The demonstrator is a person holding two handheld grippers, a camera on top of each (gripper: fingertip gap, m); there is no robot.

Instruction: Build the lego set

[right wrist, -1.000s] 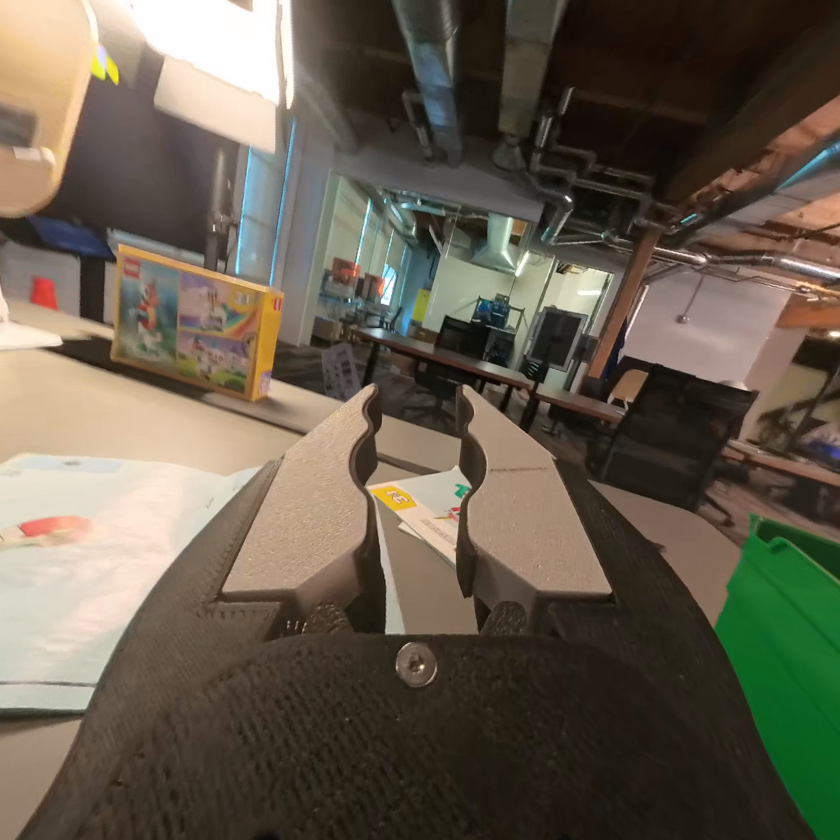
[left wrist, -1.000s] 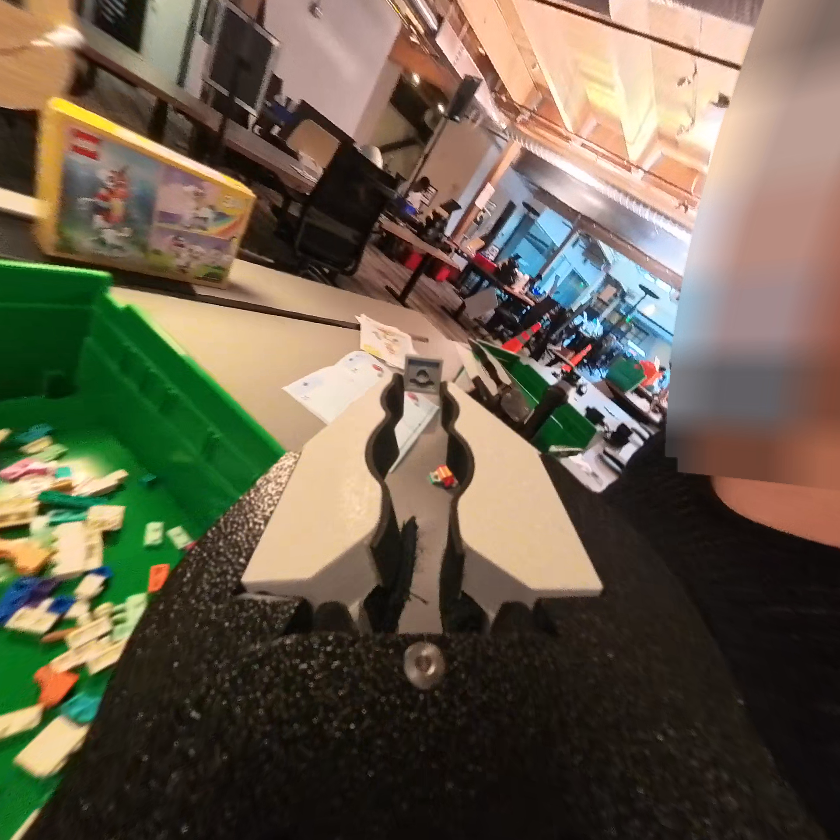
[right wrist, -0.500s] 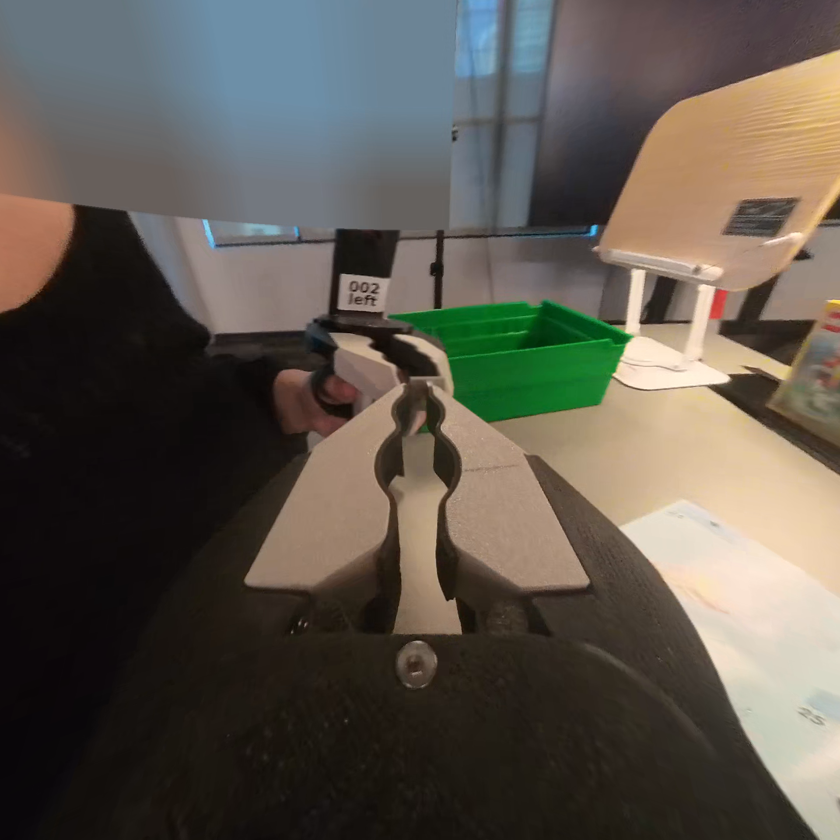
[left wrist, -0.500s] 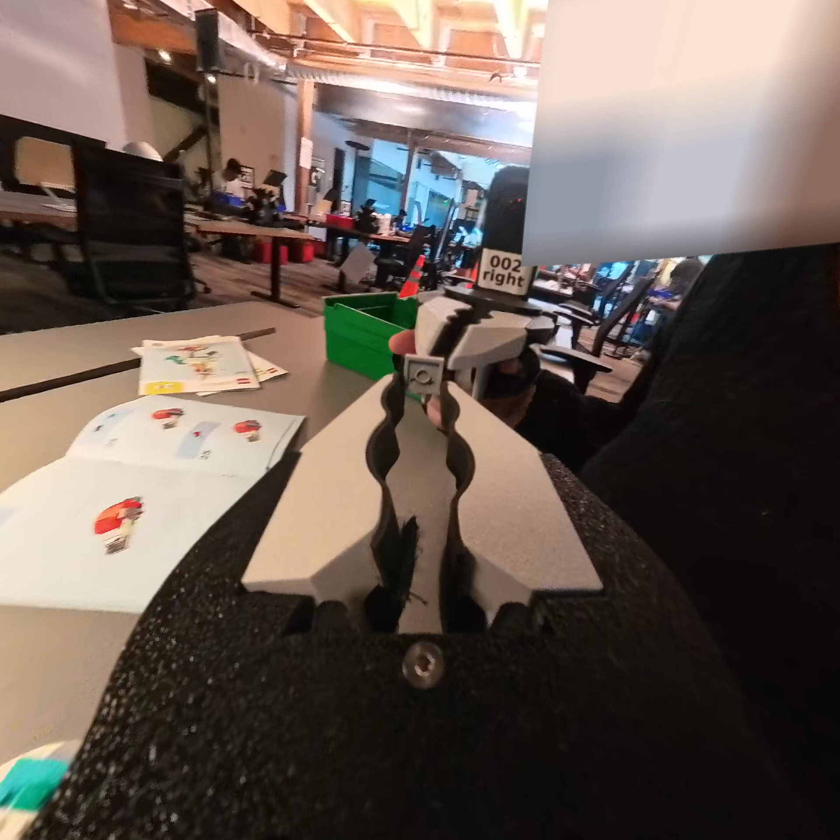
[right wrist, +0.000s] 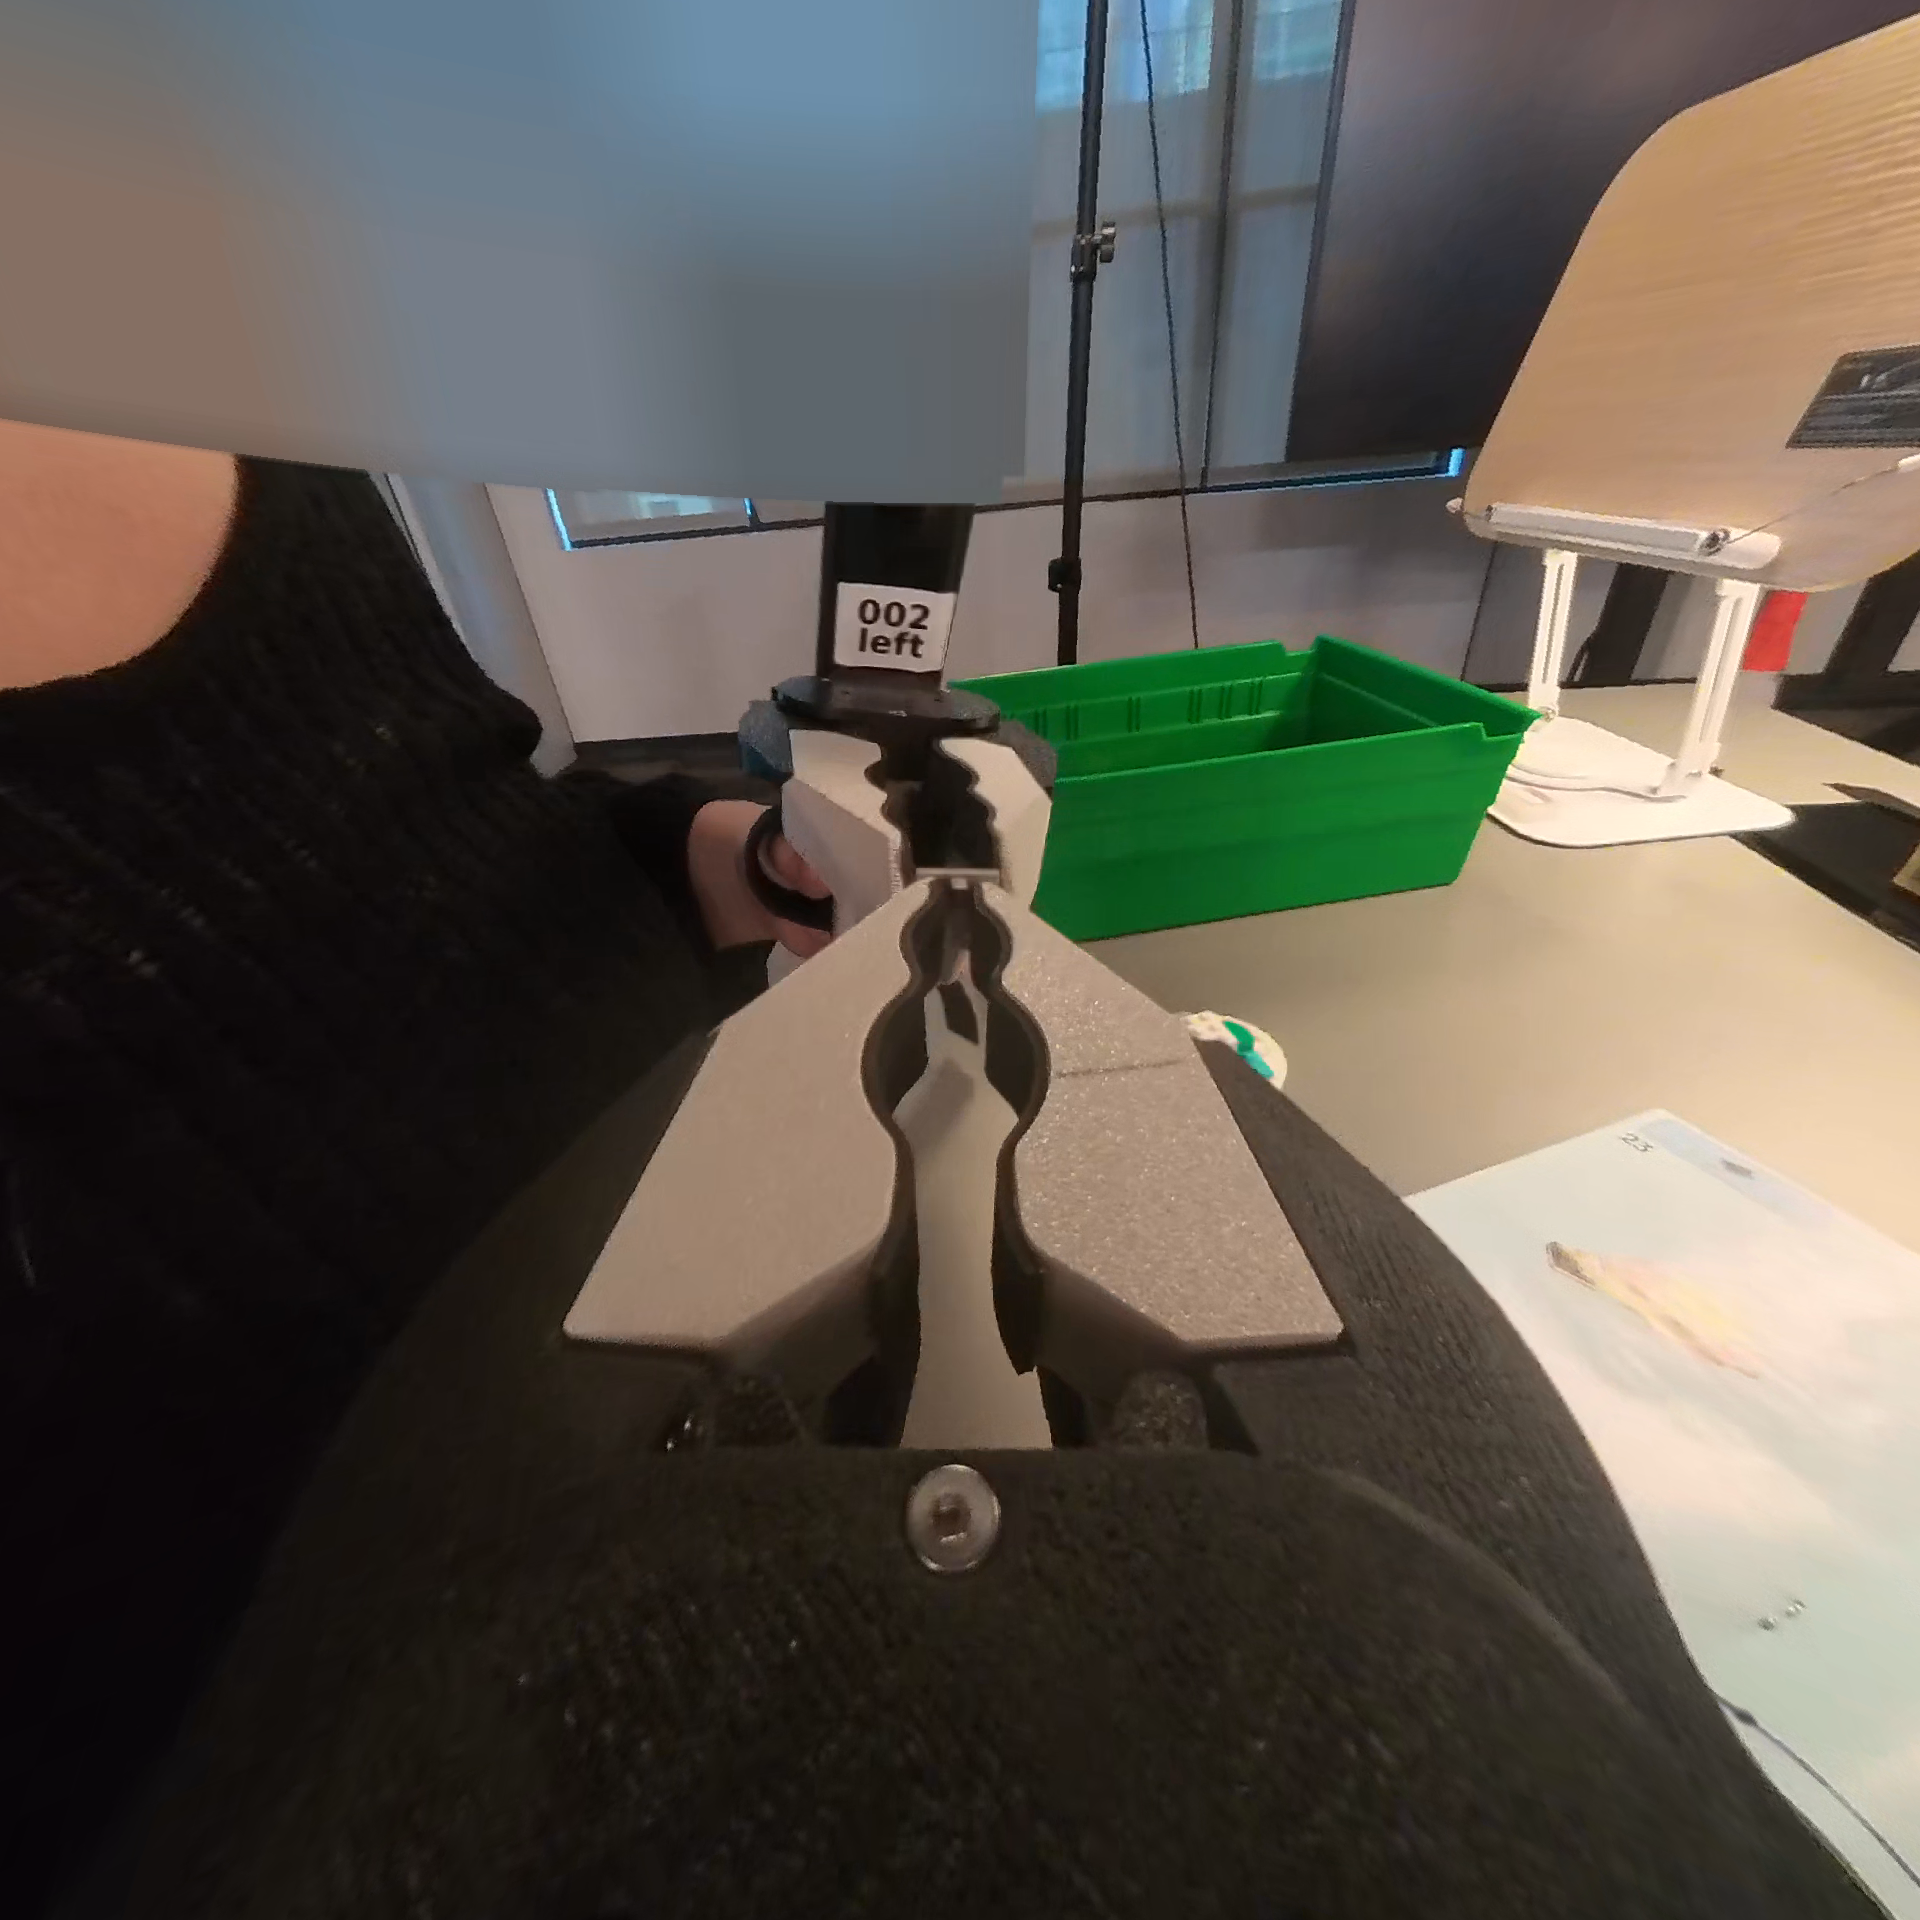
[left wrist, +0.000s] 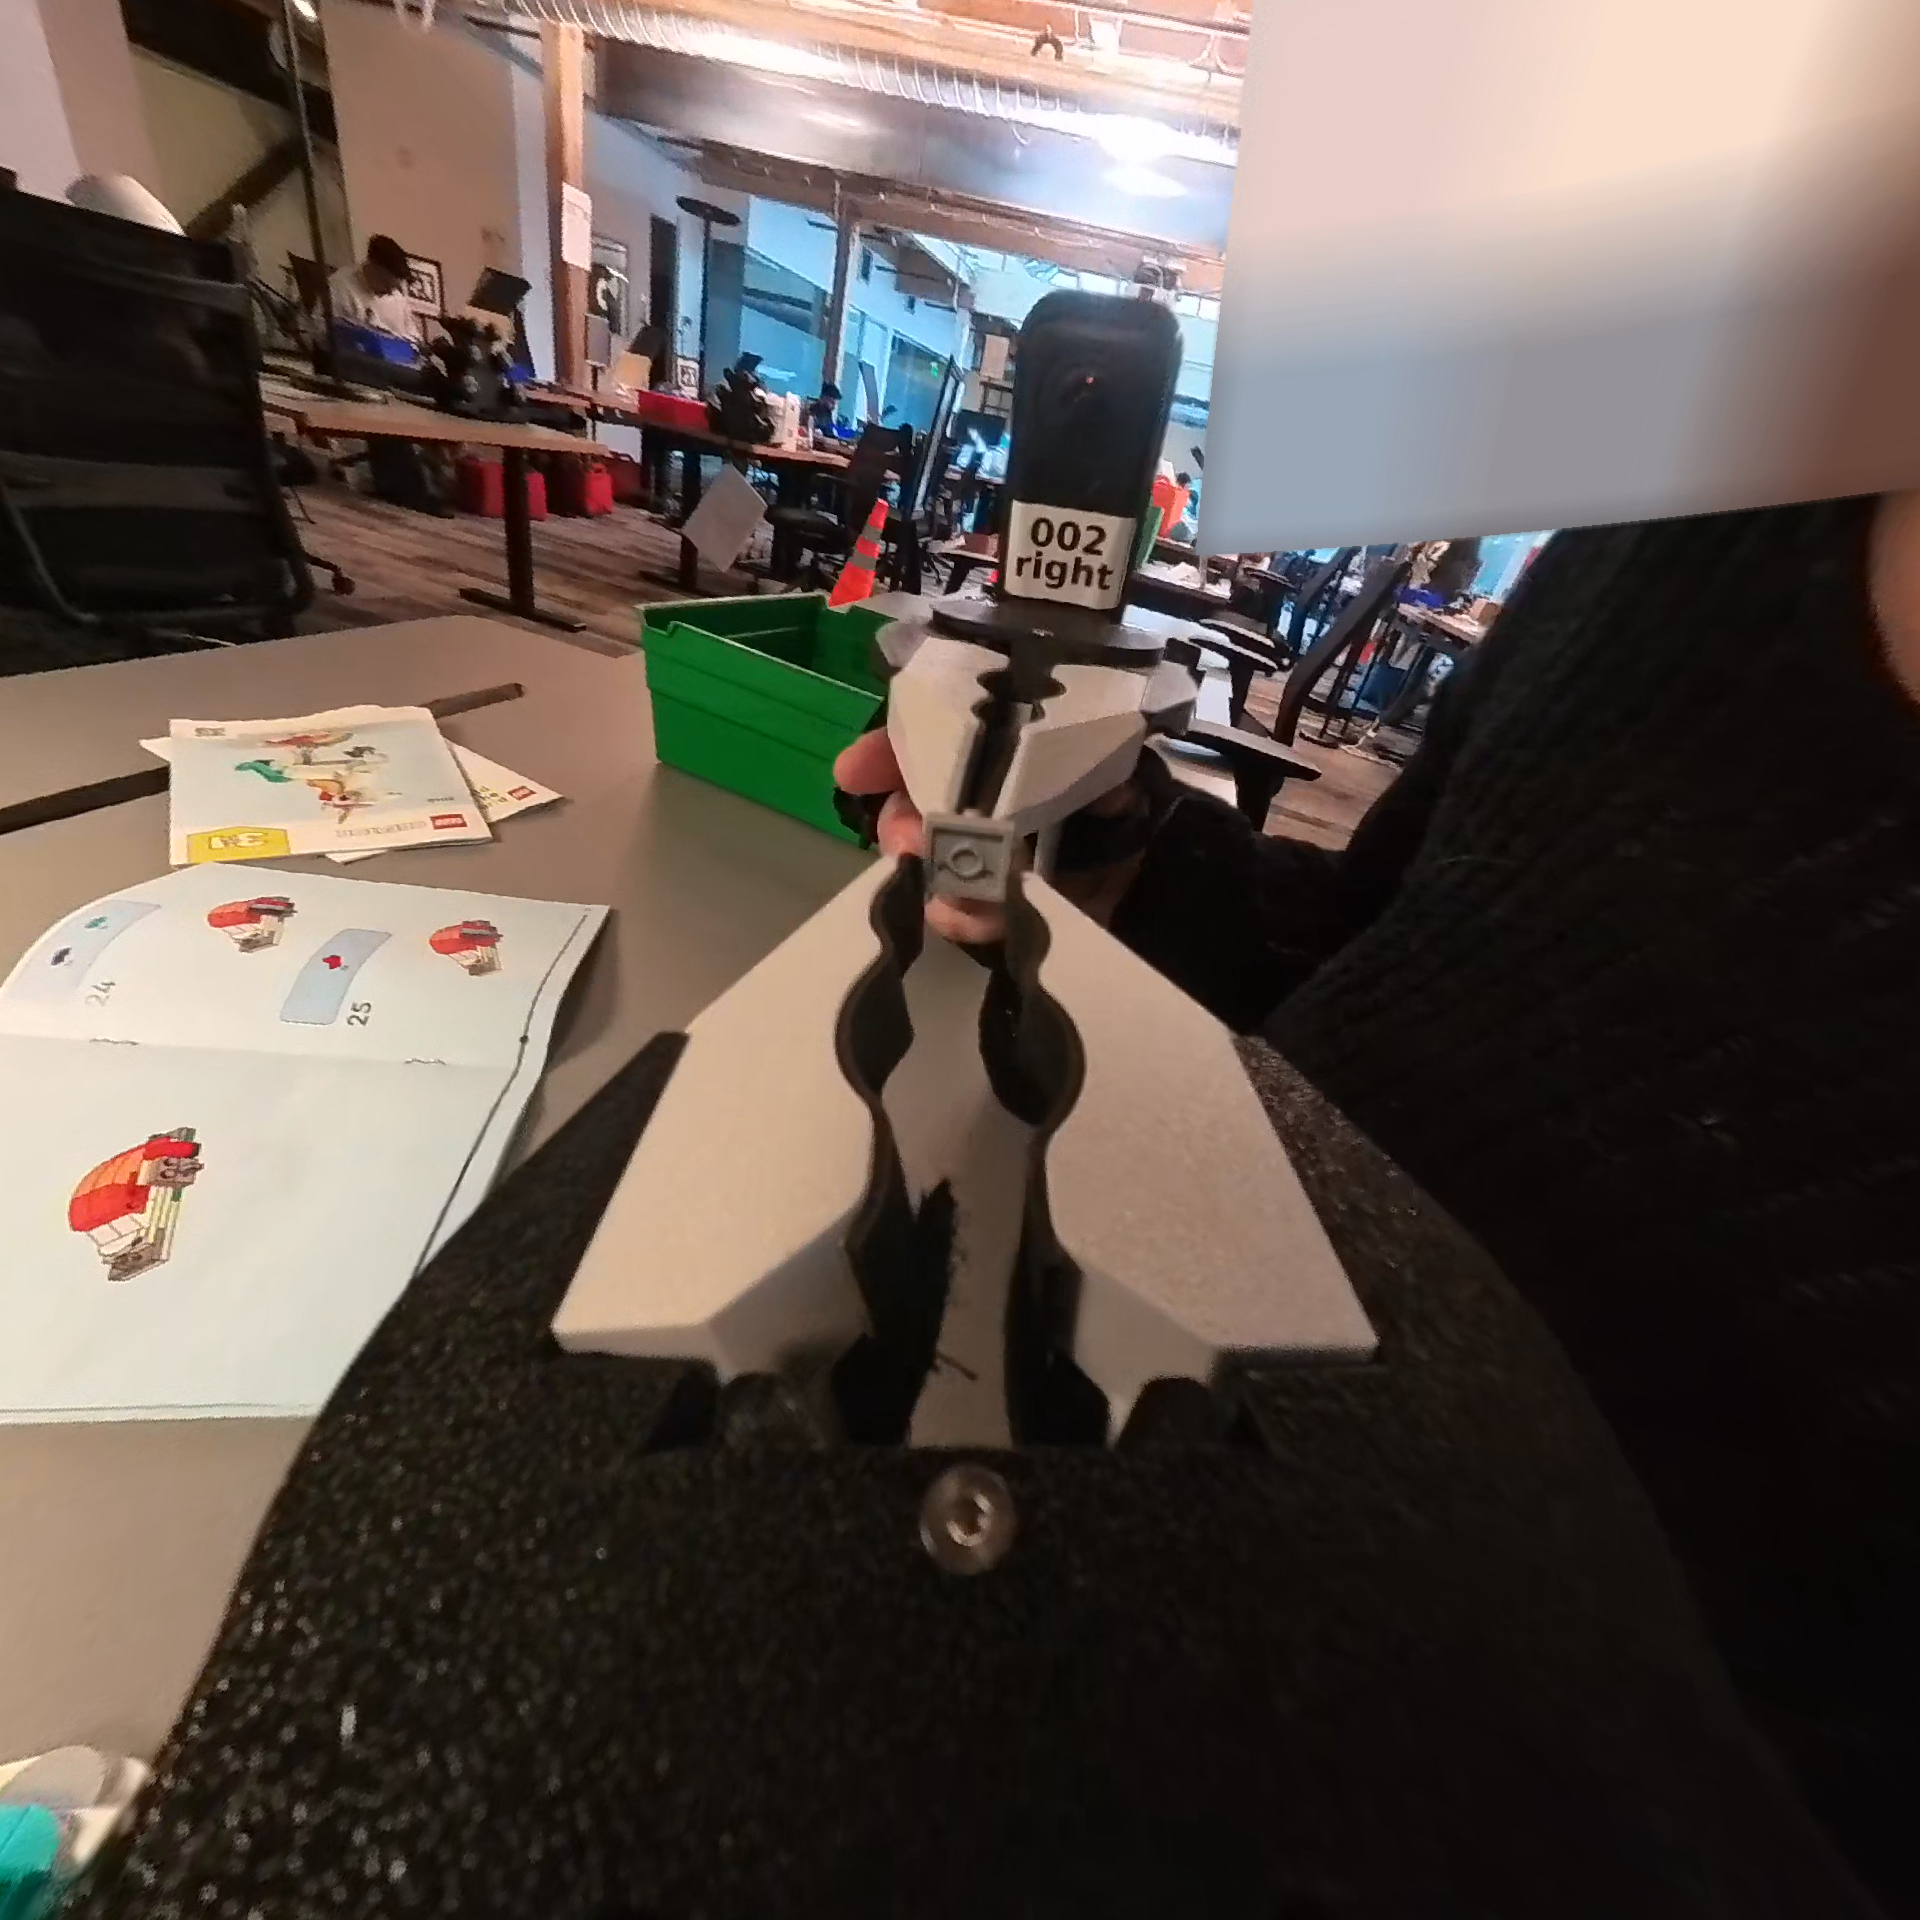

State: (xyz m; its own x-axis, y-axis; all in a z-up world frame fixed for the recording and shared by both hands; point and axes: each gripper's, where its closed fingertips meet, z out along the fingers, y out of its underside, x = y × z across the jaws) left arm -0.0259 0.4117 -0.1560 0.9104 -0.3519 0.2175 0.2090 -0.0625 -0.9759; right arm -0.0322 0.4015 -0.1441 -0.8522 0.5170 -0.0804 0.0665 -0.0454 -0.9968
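Wooden stand (right wrist: 1714,343): pale curved panel on white legs and a white base, on the table behind the bin.
Tripod pole (right wrist: 1081,343): thin and black, upright against the window wall.
Office chair (left wrist: 125,436): black mesh back, beyond the table's far edge.
Traffic cone (left wrist: 864,556): orange with pale bands, on the floor behind the table.
Far desks (left wrist: 436,426): long wooden tops cluttered with gear, people seated there.
Ceiling (left wrist: 883,94): exposed wooden beams.

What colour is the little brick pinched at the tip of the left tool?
Light grey; the brick shows best in the left wrist view.
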